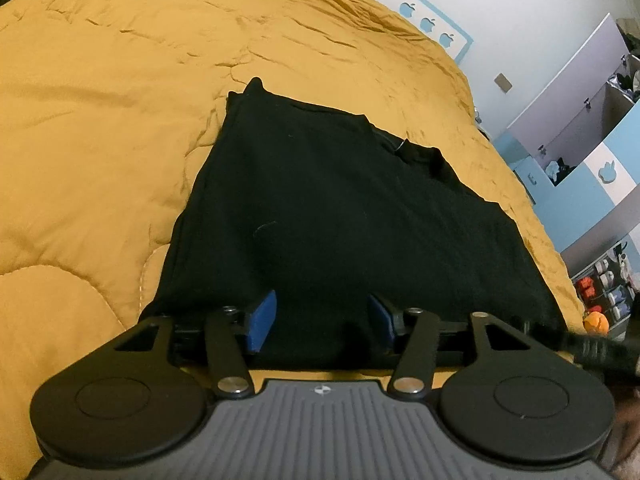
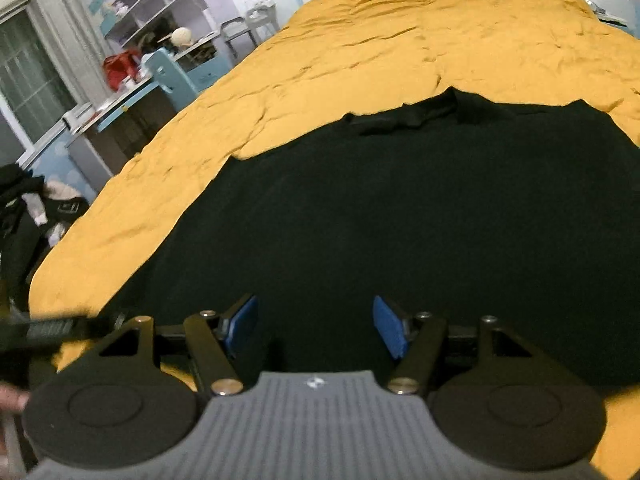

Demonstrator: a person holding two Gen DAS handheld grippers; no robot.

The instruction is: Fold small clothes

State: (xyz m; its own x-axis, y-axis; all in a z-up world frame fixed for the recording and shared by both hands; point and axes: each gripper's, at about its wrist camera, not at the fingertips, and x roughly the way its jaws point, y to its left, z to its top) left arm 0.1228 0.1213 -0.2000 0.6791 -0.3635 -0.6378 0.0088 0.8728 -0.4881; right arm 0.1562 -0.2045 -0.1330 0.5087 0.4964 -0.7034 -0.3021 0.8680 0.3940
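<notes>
Two grippers, left (image 1: pixel 322 322) and right (image 2: pixel 316 326), gaping over smooth black garment (image 1: pixel 340 216), rumpled quilted mustard bedspread (image 1: pixel 120 100)

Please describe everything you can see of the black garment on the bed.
The black garment is plain, dark, soft-looking fabric that lies flat on the mustard-yellow quilt. Its far edge looks bunched and uneven, with small folds; the rest is mostly smooth. The near edge lies by the left gripper and the right gripper, both open above the cloth. Whether they touch it is unclear.
</notes>
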